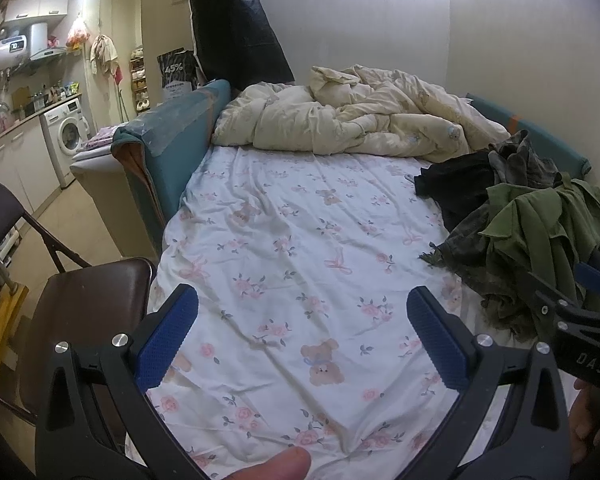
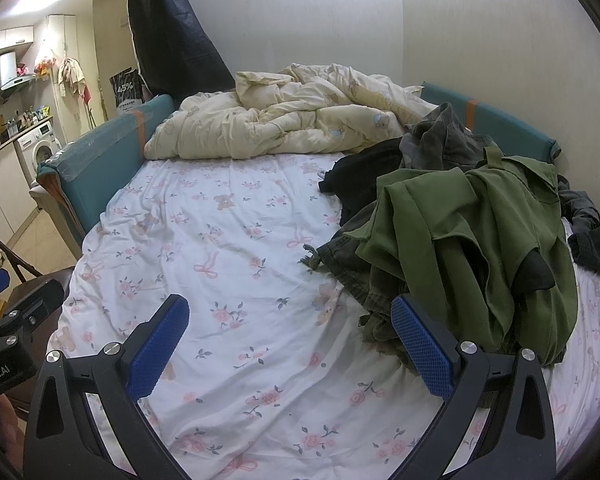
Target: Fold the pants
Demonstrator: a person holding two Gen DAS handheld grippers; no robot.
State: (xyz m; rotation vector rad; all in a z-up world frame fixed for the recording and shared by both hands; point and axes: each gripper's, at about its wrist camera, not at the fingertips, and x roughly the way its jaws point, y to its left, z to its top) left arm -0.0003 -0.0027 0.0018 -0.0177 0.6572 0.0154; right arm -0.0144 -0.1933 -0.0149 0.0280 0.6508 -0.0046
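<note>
Both the left gripper (image 1: 302, 324) and right gripper (image 2: 290, 334) are gaping wide, holding nothing. Better taking 1 waistband from the olive pants (image 2: 472, 240) at right of frame.

Dim, cool indoor light, blown-out ceiling glare at top, heavy fisheye bending and dark vignetted corners.

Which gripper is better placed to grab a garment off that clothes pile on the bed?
Right. The right gripper is open with the green garment just beside its right finger; the left gripper, also open, faces bare floral sheet.
</note>
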